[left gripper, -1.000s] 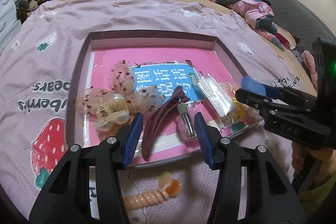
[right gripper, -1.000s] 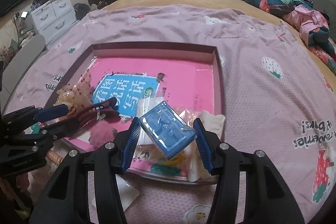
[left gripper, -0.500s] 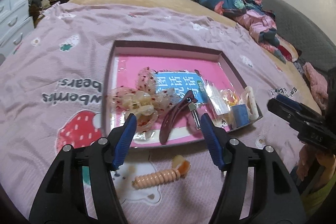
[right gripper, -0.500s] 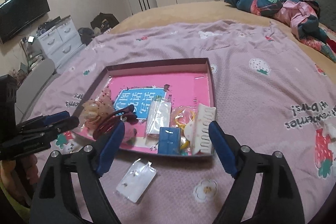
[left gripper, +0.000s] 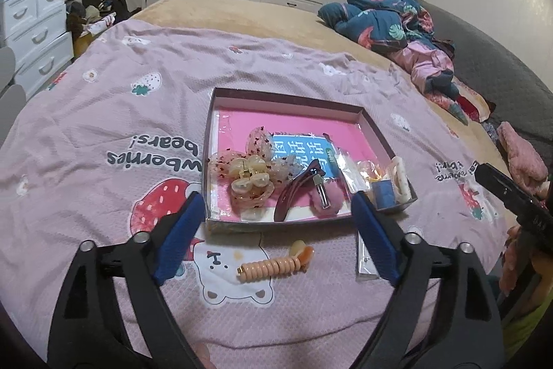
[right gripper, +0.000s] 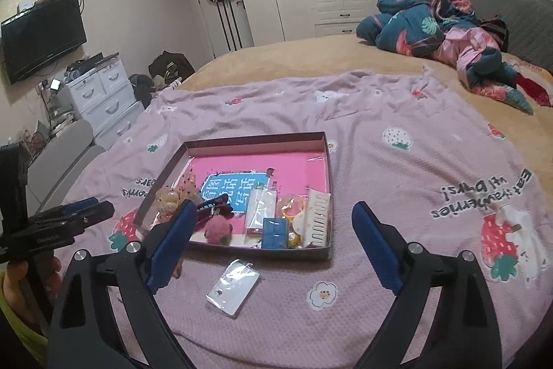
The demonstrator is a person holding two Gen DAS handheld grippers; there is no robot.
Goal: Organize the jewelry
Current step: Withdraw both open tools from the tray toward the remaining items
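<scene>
Bed surface: a lilac quilt printed with strawberries and bears (left gripper: 103, 113) is spread flat, and a shallow dark-rimmed cardboard tray with a pink lining (left gripper: 211, 140) sits near its middle. Tray already holds a translucent speckled flower claw clip (left gripper: 249, 172), a maroon curved duckbill clip (left gripper: 293, 192), a pink pompom clip (left gripper: 326, 199), a small blue box (left gripper: 383, 192) and a cream comb clip (right gripper: 316, 217), all crowded toward the near edge. Two items lie on the quilt outside the tray, close to its near wall: a peach spiral coil hair tie (left gripper: 273, 265) and a clear flat plastic packet (right gripper: 233, 286). Left gripper (left gripper: 276, 230): jaws opening, nothing between them; the coil tie lies just ahead and below, nearly centred in the gap, with its long axis running roughly across the opening from pad to pad. Judgement: a grasp on it would want a wrist roll, or a pinch across its short width. Right gripper (right gripper: 273, 244): jaws opening, empty; the packet lies ahead of them, left of centre, tilted diagonally. Judgement: left hand is nearer the coil tie, right hand nearer the packet.
</scene>
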